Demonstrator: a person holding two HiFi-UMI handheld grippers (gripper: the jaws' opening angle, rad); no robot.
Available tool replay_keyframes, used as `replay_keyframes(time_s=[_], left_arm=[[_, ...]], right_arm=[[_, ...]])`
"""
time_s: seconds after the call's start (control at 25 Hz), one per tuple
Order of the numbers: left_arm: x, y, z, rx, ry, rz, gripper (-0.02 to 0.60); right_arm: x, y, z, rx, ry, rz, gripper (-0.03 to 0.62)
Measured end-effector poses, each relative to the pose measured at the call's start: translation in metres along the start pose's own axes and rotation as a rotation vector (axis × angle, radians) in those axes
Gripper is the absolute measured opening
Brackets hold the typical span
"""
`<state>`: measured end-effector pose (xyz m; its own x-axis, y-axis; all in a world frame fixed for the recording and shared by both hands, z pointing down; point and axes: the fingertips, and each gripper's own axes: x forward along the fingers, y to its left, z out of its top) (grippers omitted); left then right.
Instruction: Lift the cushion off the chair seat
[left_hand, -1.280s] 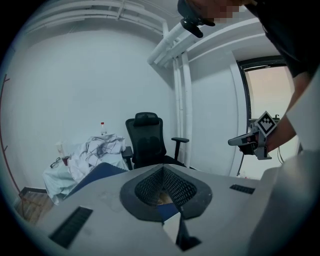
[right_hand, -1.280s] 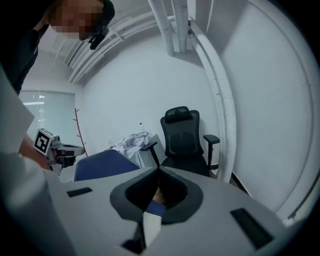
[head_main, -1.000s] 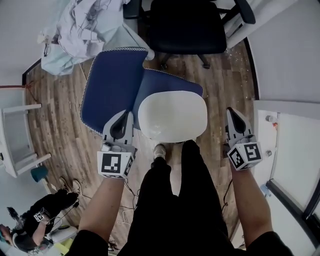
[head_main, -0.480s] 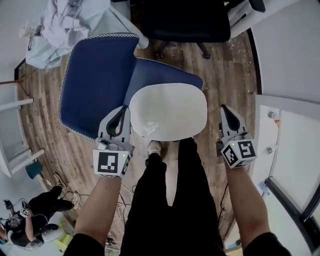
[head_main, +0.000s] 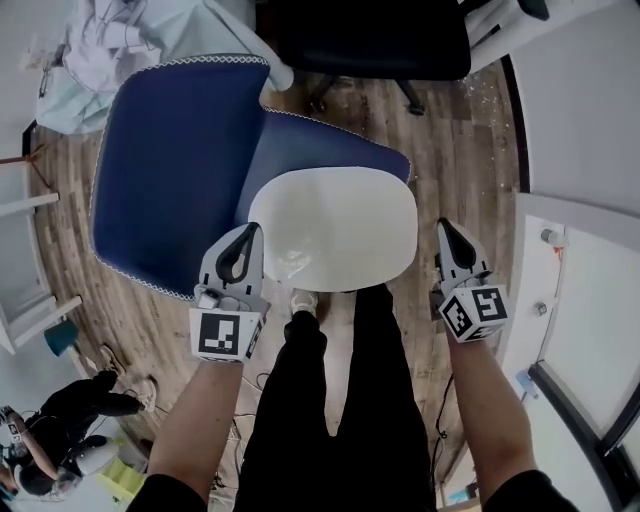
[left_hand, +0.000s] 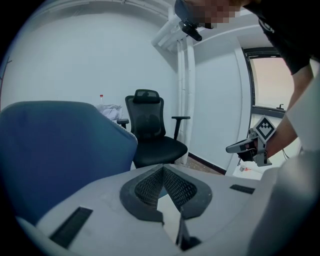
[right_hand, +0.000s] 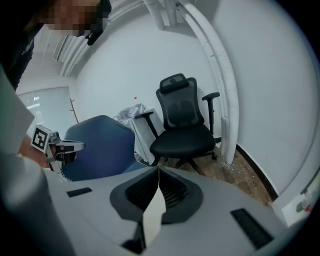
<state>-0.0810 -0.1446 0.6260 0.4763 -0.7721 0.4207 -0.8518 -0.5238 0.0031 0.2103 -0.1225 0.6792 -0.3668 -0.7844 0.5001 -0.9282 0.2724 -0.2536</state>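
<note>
Since the left gripper (head_main: 248, 233) and right gripper (head_main: 446, 229) flank the cushion (head_main: 335, 228) at frame centre, jaws together and empty, open both first. Then bite opposite edges evenly.

The person holds both bare forearms forward and down, the left forearm (head_main: 205, 420) and the right forearm (head_main: 495, 420) set well apart, with the legs (head_main: 340, 400) in black trousers between them. The left gripper (head_main: 250, 235) points ahead and slightly downward, its marker cube (head_main: 226, 334) facing up at the wrist end. Its jaws are pressed together at the tips with nothing between them. The right gripper (head_main: 444, 230) is roughly level with it and points the same way. Its jaws are also closed tip to tip and empty. Each gripper view shows the other gripper off to one side, at about the same height.
</note>
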Motion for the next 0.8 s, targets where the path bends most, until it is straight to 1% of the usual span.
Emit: replay_keyframes(time_s=[0.28,0.52,0.8], left_arm=[[0.009,0.003,-0.027,-0.01,0.025,-0.001,0.005],[0.023,-0.005,-0.055,-0.032,0.053,0.0,0.005],[0.033,-0.013,-0.089,-0.024,0.084,-0.004,0.005]], right_arm=[[0.019,-0.008,-0.028,0.001,0.019,-0.004,0.014],[0.031,-0.02,-0.051,0.012,0.037,-0.001,0.014],[0.043,-0.021,-0.09,0.007,0.103,0.05,0.014]])
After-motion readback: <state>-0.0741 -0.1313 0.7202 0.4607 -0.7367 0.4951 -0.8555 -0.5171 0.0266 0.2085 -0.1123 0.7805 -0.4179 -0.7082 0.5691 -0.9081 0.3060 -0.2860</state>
